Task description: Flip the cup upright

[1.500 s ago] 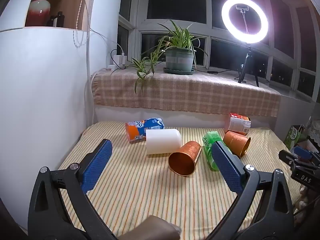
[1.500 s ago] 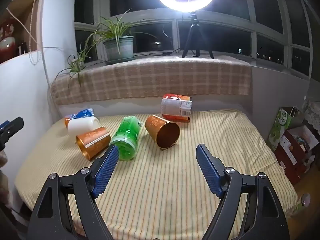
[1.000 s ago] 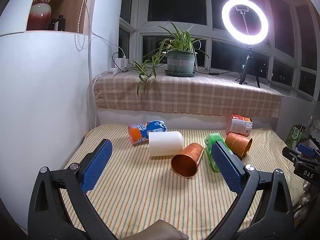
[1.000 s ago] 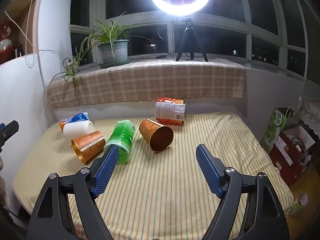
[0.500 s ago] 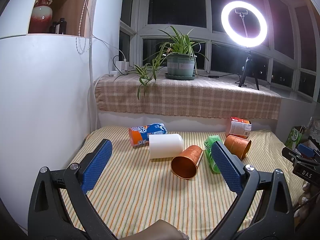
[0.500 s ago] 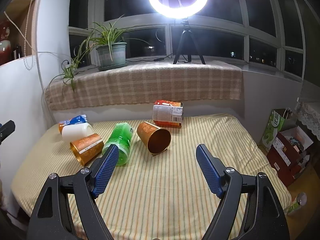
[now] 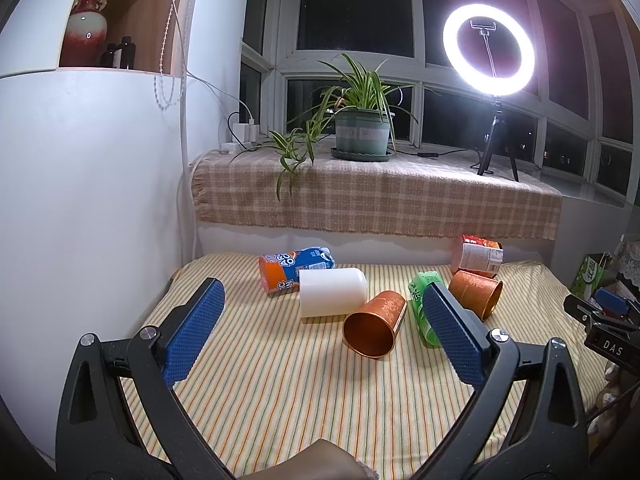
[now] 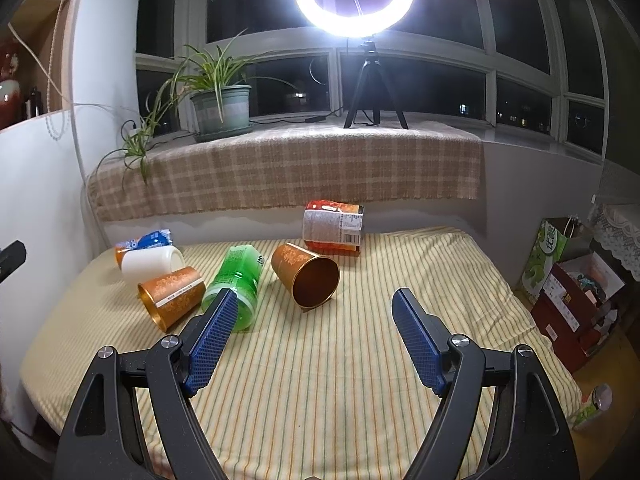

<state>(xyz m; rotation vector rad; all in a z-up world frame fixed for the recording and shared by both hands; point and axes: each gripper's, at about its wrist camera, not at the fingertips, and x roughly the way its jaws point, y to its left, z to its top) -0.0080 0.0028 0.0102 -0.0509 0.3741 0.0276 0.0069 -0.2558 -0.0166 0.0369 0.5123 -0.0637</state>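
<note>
Two copper cups lie on their sides on the striped table. One copper cup [image 7: 374, 328] [image 8: 172, 294] lies mid-table with its mouth toward me. The other copper cup [image 7: 476, 294] [image 8: 306, 280] lies further right. A white cup [image 7: 332, 291] [image 8: 152, 263] lies on its side behind them. My left gripper [image 7: 322, 334] is open and empty, well short of the cups. My right gripper [image 8: 316, 336] is open and empty, in front of the right copper cup.
A green bottle [image 7: 422, 304] [image 8: 238, 280], an orange-blue can [image 7: 294, 266] [image 8: 144, 242] and a red-labelled can [image 7: 478, 254] [image 8: 334, 224] also lie on the striped cloth [image 7: 280, 380]. A white wall [image 7: 80, 220] is at left. A plaid-covered sill holds a plant [image 7: 360, 128] and ring light [image 7: 488, 48]. Boxes [image 8: 576, 280] stand right.
Both grippers have drawn back and lifted slightly, so the cups sit a little further off in both views. Nothing on the table has moved. Both grippers stay open.
</note>
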